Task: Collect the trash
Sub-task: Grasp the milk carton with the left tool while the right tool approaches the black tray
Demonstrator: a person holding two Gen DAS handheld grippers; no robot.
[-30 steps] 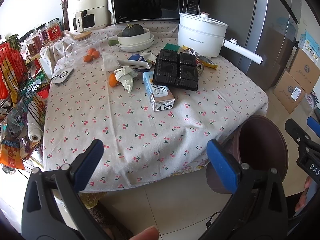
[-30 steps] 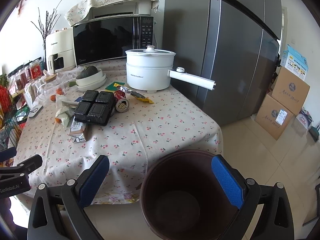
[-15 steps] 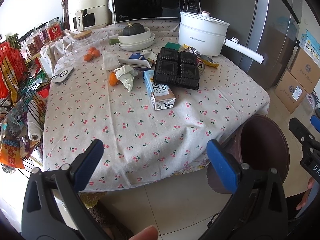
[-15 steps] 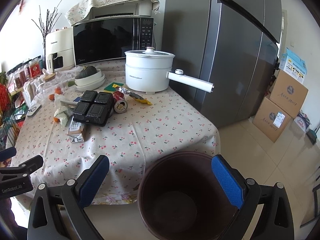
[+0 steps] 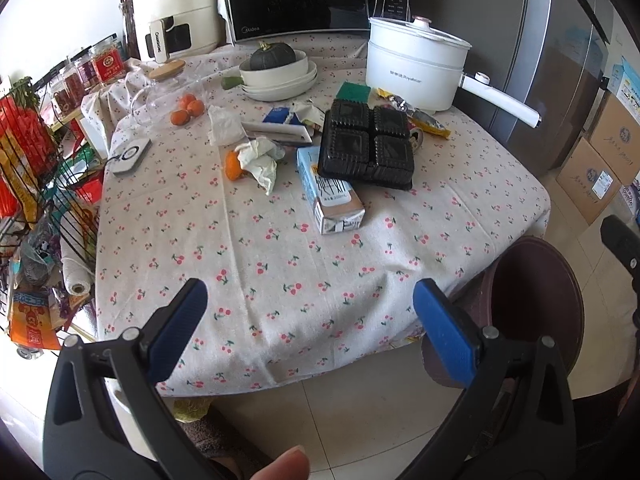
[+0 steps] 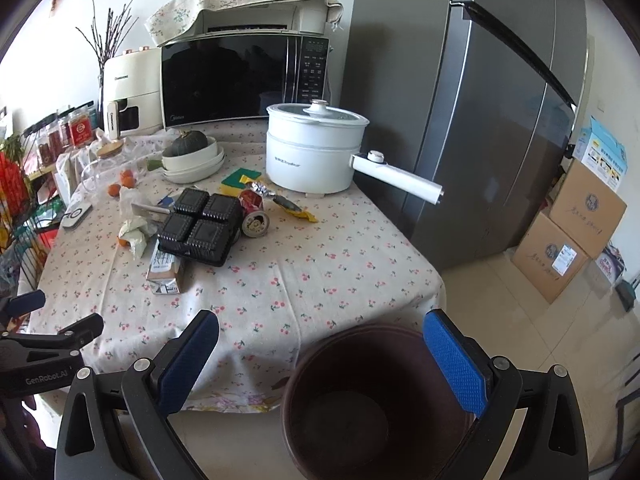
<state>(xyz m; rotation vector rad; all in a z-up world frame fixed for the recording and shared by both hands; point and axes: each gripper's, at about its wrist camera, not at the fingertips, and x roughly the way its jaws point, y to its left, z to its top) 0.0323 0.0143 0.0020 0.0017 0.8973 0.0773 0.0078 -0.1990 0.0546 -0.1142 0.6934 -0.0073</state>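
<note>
A dark brown bin (image 6: 376, 400) stands on the floor at the table's near right corner; it also shows in the left wrist view (image 5: 536, 300). On the cherry-print tablecloth (image 5: 280, 264) lie a black plastic tray (image 5: 366, 142), a milk carton (image 5: 330, 194), crumpled tissue (image 5: 260, 158), an empty can (image 6: 254, 218) and a yellow wrapper (image 6: 290, 204). My left gripper (image 5: 310, 312) is open and empty before the table's front edge. My right gripper (image 6: 320, 356) is open and empty just above the bin.
A white electric pot (image 6: 316, 152) with a long handle, stacked bowls holding a squash (image 5: 276, 68), oranges (image 5: 186, 110), a microwave (image 6: 244, 80) and an air fryer (image 5: 176, 8) stand at the back. A wire rack (image 5: 28, 184) is left; fridge (image 6: 480, 100) and boxes (image 6: 568, 240) right.
Both grippers have shifted slightly: the table and bin sit a little differently in each view. Both stay open and empty.
</note>
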